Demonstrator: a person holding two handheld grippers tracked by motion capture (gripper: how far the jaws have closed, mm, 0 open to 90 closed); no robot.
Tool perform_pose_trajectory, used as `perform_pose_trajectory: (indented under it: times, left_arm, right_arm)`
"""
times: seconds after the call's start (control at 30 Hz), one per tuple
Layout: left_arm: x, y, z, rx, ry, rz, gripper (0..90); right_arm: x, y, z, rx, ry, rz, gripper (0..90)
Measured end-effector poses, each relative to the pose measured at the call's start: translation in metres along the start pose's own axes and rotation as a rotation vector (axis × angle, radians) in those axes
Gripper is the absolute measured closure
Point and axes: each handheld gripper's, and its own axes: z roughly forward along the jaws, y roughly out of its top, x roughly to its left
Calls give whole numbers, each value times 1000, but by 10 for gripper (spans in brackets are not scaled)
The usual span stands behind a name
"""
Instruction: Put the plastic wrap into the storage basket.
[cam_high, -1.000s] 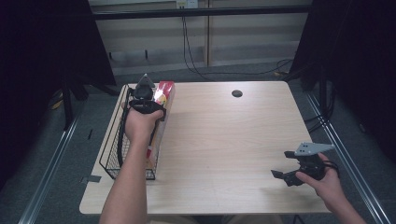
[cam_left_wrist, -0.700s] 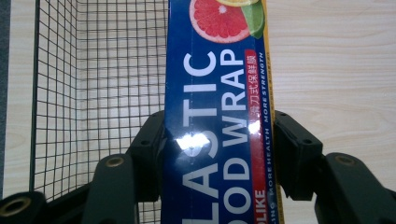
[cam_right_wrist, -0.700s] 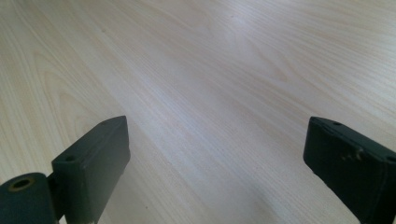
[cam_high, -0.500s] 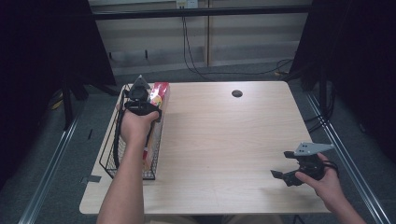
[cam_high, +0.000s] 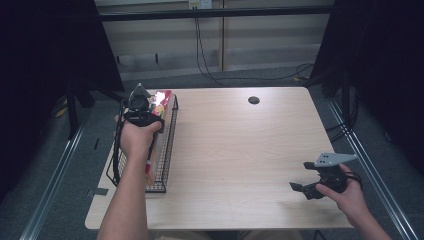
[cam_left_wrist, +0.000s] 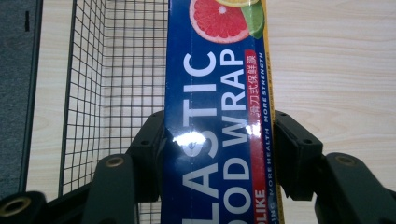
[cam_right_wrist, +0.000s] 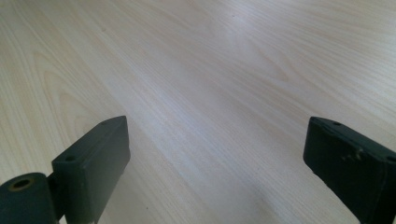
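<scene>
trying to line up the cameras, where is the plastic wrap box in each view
High view: the plastic wrap box lies lengthwise over the wire basket at the table's left edge, under the left gripper.
Left gripper view: the box runs up the middle, clamped between the two black jaws.
Right gripper view: not in it, just bare table.
Shared landmark: the wire basket, beside the box.

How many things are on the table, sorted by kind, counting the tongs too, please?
Plastic wrap box: 1
Wire basket: 1
Tongs: 2, the left tongs shut on the box, the right tongs open over bare table
Total: 4
</scene>
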Motion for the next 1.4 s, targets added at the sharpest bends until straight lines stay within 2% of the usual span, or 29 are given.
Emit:
perform_pose_trajectory:
  times: [0.93, 1.03, 1.17, 1.2, 1.4]
  left_arm:
    - [16, -12, 14, 6, 11, -47, 441]
    - [18, -13, 15, 9, 9, -38, 441]
    - [20, -13, 17, 4, 12, -50, 441]
    - [22, -13, 17, 7, 9, -38, 441]
    - [25, -15, 21, 9, 9, -48, 441]
  right_arm:
    - [1, 0, 1, 4, 8, -6, 71]
    - [1, 0, 2, 6, 5, -9, 71]
    - [1, 0, 2, 6, 0, -10, 71]
    - [1, 0, 2, 6, 0, -10, 71]
    - [2, 0, 1, 6, 6, -7, 71]
